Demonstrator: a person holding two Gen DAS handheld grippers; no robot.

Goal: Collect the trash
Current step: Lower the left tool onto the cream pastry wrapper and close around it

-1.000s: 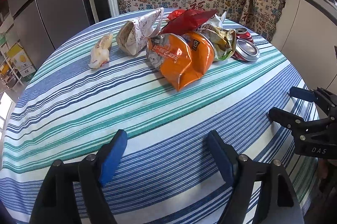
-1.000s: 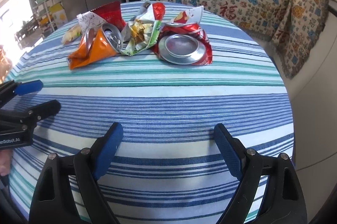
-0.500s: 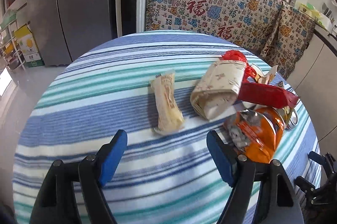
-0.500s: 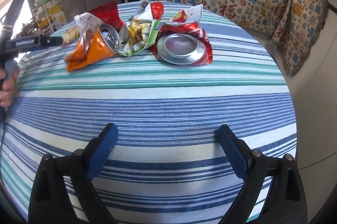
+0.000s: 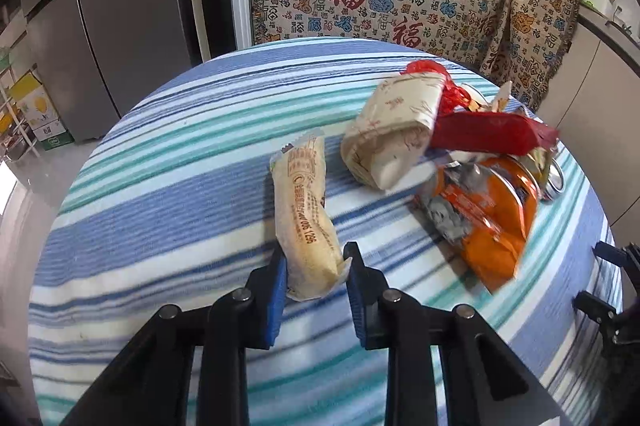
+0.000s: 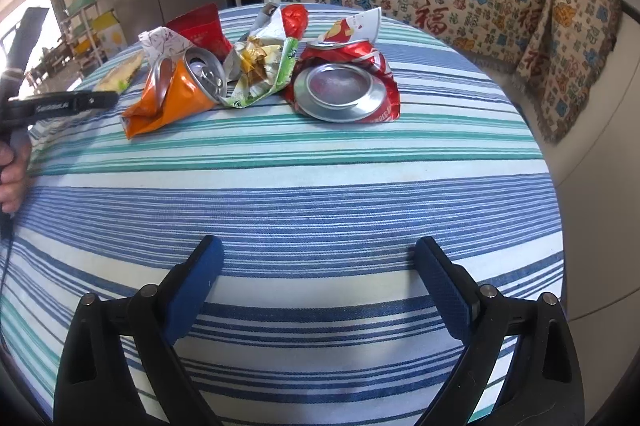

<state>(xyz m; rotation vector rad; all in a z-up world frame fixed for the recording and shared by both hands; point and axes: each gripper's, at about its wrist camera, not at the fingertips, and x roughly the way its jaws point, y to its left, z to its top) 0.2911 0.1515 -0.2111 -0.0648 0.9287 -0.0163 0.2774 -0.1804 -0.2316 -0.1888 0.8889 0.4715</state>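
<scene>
The wrapper (image 5: 306, 210) lies on the table (image 5: 160, 194), alone, just left of the trash pile and apart from it. Its near end sits between the pads of the left gripper (image 5: 316, 276), which is clamped on that end, both pads touching it.

The hold looks shallow: only the crinkled tail is pinched, so in my judgement the soft wrapper could slip free on lifting, or sag and brush the paper roll (image 5: 394, 134) beside it.

The right gripper (image 6: 316, 280) hangs spread wide and empty over the table, well short of the red can (image 6: 346, 86) and orange can (image 6: 176, 94).
</scene>
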